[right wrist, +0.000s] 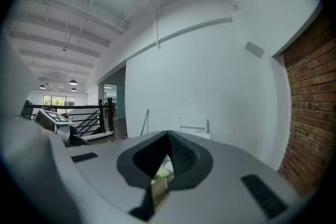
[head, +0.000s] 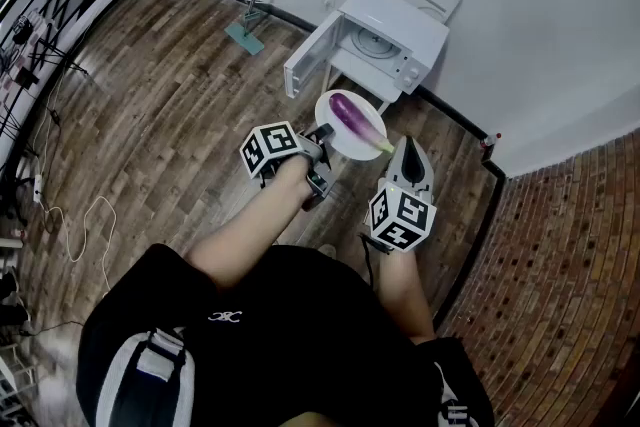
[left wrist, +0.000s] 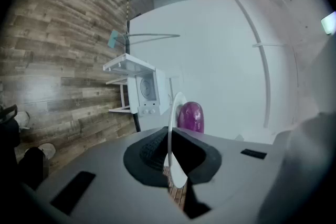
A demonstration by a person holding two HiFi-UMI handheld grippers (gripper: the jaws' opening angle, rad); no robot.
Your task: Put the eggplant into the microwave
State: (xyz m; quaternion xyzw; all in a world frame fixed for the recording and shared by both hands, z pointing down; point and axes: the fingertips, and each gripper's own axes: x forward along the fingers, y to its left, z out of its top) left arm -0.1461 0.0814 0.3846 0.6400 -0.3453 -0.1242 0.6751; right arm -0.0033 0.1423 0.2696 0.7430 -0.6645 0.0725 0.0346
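Currently I have the left gripper (head: pixel 322 135) clamped on the near rim of a white plate (head: pixel 330 105). In the left gripper view its jaws (left wrist: pixel 170 136) are pressed against that rim from both sides, and the plate (left wrist: pixel 176 165) shows edge-on between them. The eggplant (head: pixel 355 118) lies across the plate, purple and glossy, with its green stem end pointing toward my right gripper (head: pixel 408 147). From the left gripper view the eggplant (left wrist: pixel 190 117) sits just beyond the jaws, on the far side of the rim.

The right gripper's jaws (right wrist: pixel 168 136) are drawn together at the tips with nothing clamped in them. A bit of green stem and floor shows through the slit under them. In the head view the right gripper's tips sit just beside the stem end, and I cannot tell whether they touch it.

The plate is held in the air in front of the microwave (head: pixel 400 30), not inside it. The microwave door (head: pixel 303 67) stands swung open to the left, and the turntable shows in the cavity. The microwave (left wrist: pixel 147 89) sits on a small white worktop (head: pixel 365 87) against the white wall (head: pixel 520 15), over a wooden floor (head: pixel 170 115). A mop (head: pixel 243 37) leans against the wall to the left.
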